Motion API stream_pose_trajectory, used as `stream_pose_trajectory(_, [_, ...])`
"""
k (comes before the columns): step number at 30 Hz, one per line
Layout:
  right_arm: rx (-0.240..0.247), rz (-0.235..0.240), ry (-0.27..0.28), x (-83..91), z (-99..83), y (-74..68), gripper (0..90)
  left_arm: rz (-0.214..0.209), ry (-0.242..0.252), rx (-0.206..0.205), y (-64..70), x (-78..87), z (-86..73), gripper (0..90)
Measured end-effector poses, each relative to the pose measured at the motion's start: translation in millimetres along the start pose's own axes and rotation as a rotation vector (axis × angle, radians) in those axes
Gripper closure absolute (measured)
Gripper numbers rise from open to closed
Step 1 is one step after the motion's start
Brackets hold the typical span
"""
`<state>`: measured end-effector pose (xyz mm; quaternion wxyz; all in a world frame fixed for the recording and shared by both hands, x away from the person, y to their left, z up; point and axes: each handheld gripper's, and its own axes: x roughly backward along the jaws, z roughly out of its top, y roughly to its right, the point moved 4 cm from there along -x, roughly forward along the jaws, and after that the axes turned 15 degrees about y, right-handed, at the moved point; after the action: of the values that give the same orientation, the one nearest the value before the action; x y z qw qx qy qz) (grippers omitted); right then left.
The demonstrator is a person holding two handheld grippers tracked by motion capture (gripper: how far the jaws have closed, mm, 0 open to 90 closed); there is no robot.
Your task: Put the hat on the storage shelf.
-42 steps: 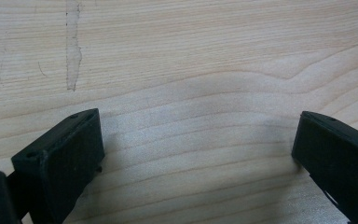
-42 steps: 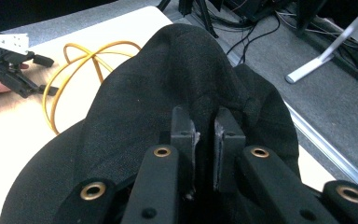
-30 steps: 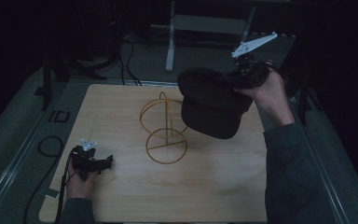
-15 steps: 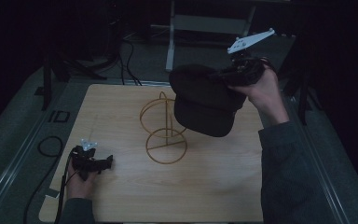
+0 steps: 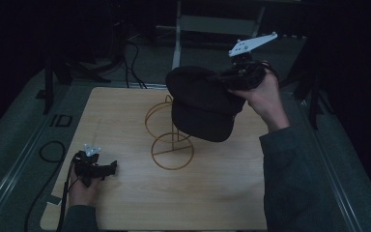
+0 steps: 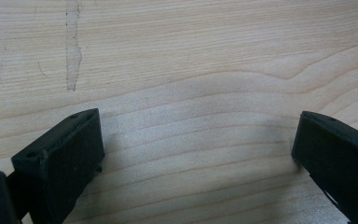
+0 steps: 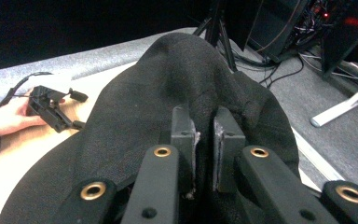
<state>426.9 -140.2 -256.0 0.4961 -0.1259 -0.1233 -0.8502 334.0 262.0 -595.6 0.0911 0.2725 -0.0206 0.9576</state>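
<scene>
The right gripper is pinching the black fabric hat, hanging below it; the left gripper is resting wide open.

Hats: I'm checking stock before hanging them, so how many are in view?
1: the black hat, gripped by the right gripper above the wire stand.
</scene>
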Motion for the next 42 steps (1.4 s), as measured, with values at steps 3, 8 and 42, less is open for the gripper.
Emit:
stream_pose_trajectory(3, [0.007,0.008,0.011,-5.7,-0.4,-3.0,81.6,0.000,0.000,0.000,0.0,0.0,0.0,1.8])
stream_pose_trajectory(8, [0.026,0.015,0.022,-14.9,2.5,-9.1,81.7,0.000,0.000,0.000,0.0,0.0,0.0,1.8])
stream_pose_trajectory(42, [0.016,0.106,0.058,-52.8,-0.5,-29.6,81.7,0.001,0.003,0.001,0.0,-0.2,0.1,1.8])
